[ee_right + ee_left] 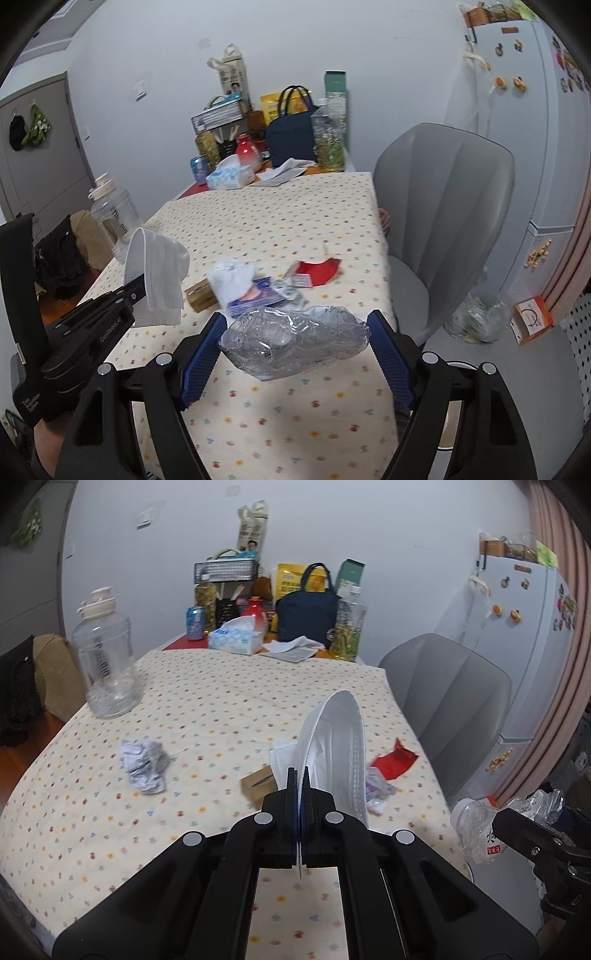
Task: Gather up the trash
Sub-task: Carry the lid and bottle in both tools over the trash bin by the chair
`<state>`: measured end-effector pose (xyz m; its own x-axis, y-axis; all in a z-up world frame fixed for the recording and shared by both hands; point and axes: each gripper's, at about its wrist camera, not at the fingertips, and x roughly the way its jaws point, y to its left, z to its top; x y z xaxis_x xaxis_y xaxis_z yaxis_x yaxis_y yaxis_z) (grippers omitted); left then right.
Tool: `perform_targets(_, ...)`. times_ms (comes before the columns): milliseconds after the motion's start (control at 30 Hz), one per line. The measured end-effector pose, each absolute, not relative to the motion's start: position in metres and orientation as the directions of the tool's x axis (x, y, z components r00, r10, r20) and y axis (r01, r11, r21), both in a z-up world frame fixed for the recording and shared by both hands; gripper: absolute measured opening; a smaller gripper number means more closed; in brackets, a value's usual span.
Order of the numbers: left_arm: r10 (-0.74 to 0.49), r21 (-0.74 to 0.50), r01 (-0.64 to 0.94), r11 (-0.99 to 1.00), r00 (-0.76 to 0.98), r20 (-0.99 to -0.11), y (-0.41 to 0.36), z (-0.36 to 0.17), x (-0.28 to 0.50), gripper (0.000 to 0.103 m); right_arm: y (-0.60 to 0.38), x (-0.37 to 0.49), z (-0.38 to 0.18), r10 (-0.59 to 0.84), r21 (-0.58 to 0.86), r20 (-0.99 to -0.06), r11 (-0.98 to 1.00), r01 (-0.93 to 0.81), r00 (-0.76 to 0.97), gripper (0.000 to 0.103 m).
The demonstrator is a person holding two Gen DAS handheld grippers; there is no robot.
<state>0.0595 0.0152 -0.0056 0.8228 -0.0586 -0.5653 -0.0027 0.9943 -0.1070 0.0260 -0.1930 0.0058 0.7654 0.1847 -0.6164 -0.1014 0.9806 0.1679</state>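
My left gripper (299, 779) is shut on a white face mask (334, 753) and holds it above the table; the mask also shows in the right wrist view (159, 280). My right gripper (297, 332) grips a crushed clear plastic bottle (295, 339) between its blue pads (201, 358), above the table's near right edge. The bottle also shows in the left wrist view (476, 830). On the dotted tablecloth (221, 701) lie a crumpled paper ball (144, 766), a small brown box (258, 784), a red wrapper (395, 760) and plastic wrappers (255, 288).
A large clear water jug (107, 664) stands at the table's left. A tissue box (236, 637), soda can (195, 622), navy bag (306, 616) and bottles crowd the far end. A grey chair (443, 221) stands right of the table, a plastic bag (476, 317) on the floor.
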Motion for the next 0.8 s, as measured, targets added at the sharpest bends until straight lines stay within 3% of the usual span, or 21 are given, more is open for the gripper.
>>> perform_targets(800,-0.236,-0.032,0.275,0.961,0.752,-0.615,-0.159,-0.014,0.09,0.002,-0.35,0.008,-0.023,0.023,0.259,-0.618,0.95,0.176,0.786,0.076)
